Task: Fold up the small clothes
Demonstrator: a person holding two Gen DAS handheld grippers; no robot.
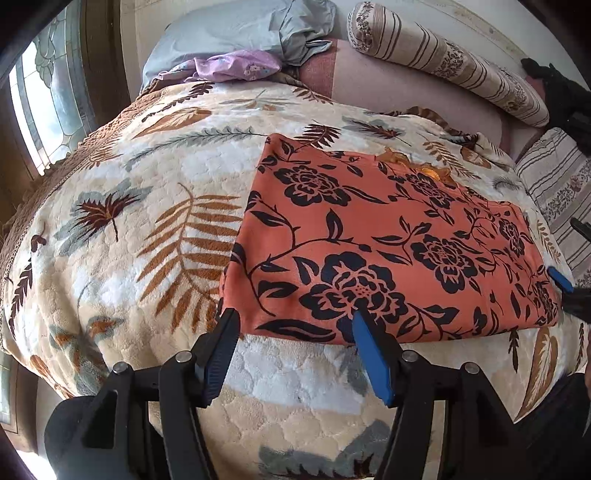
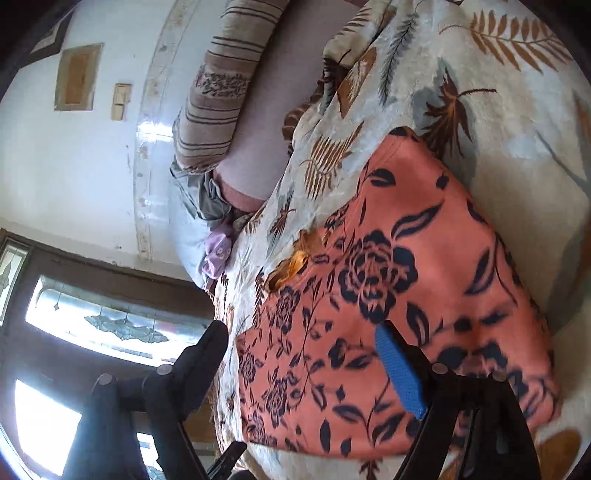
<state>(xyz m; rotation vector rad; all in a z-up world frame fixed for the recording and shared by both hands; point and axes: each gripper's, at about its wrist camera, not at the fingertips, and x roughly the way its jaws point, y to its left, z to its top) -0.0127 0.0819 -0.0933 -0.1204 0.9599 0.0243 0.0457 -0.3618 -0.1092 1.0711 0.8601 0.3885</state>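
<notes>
I see no writing to read, orange flowered cloth point(image 1: 388, 236) folded flat on my leafy blanket point(image 1: 129, 221), left gripper point(image 1: 291, 325) apart at its near edge, right gripper point(image 2: 299, 343) apart, holding nothing

Folded garment point(image 1: 388, 236) lies flat on blanket point(image 1: 147, 229), which covers bed. Behind it: pillow point(image 1: 236, 33) at far left w/ small cloth point(image 1: 236, 66) in front, bolster point(image 1: 443, 59) at far right. Left tool point(image 1: 293, 325) at garment's near edge, right tool point(image 2: 299, 339) over its right end.
</notes>
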